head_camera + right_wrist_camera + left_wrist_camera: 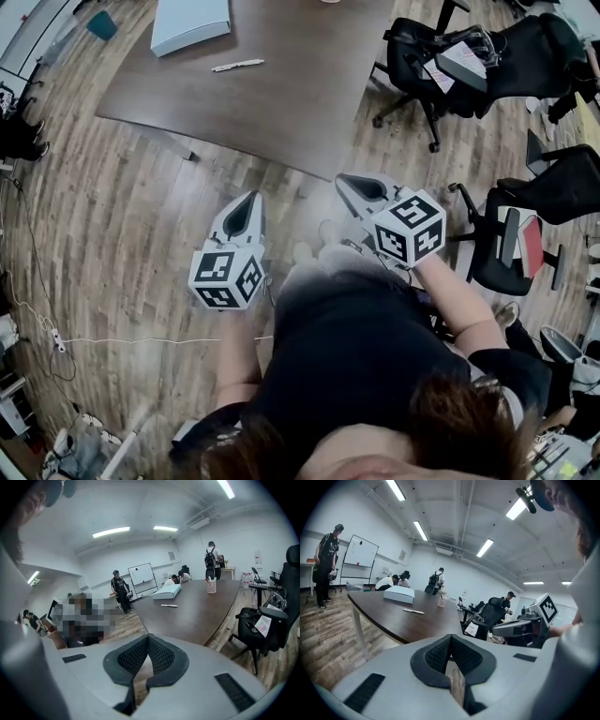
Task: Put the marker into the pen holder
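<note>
Left claw [249,199]: jaws pressed together, nothing held, over pale wood-plank floor [112,206].
Right claw [347,183]: jaws pressed together, nothing held, by the near edge of the dark brown wooden worktop [300,84].
Slim white marker [237,65]: flat on worktop, well apart from both claws, near flat white box [190,23].
Clear cup-shaped pen holder [211,587]: upright, farther along worktop, apart from marker.
</note>
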